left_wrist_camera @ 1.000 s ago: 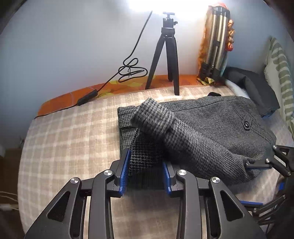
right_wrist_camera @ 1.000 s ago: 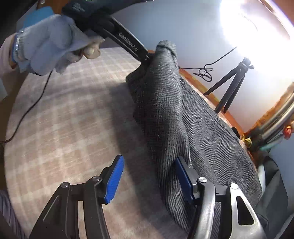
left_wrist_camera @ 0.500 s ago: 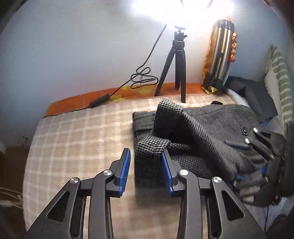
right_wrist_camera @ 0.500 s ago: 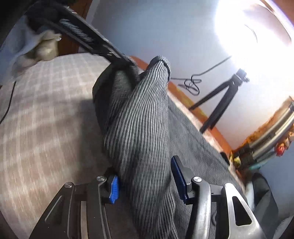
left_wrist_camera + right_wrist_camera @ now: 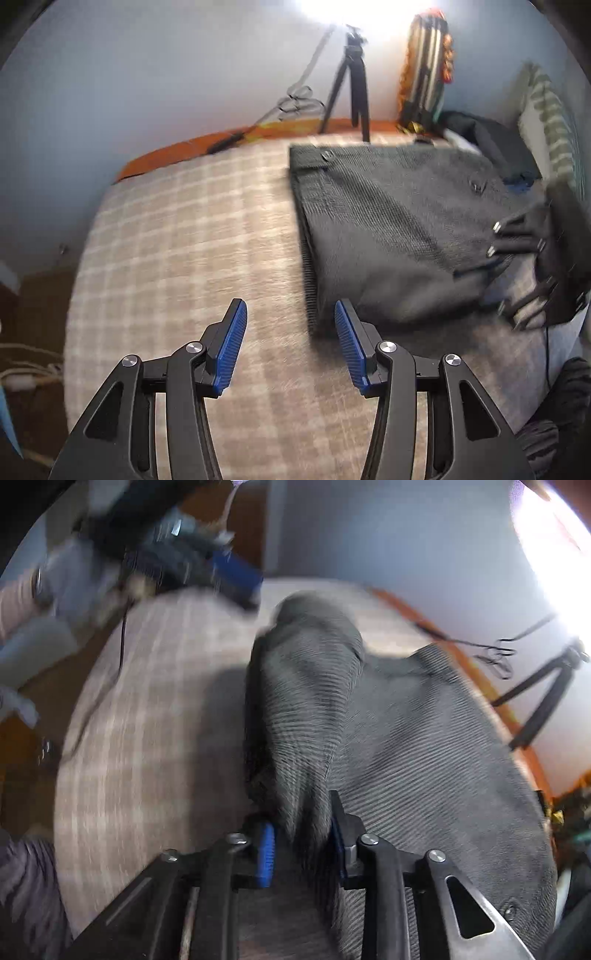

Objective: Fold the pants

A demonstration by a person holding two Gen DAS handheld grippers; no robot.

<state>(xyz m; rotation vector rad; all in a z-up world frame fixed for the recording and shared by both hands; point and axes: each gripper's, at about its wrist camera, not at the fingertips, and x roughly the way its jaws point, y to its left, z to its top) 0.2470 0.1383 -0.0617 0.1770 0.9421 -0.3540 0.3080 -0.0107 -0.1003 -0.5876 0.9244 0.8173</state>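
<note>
1. Left gripper [image 5: 290, 345]: released, jaws spread above the checked bed [image 5: 184, 229], just beside the pants' near edge
2. Right gripper [image 5: 301, 843]: clenched on a raised fold of the pants [image 5: 424, 746]
3. Pants lie folded on the bed; tripod [image 5: 351, 85] beyond

Right wrist view: pants gripped on a plaid-covered surface.

The right gripper [image 5: 301, 840] has its blue-padded jaws closed on a raised ridge of the dark grey pants [image 5: 406, 746], whose bulk spreads to the right of the ridge. Left of the pants lies the beige plaid cover [image 5: 147, 709]. Beyond the pants' far end, at upper left, the left gripper [image 5: 229, 572] appears (heavily blurred; its jaw state cannot be read). Right of the pants, a black tripod [image 5: 546, 694] stands against the wall.
</note>
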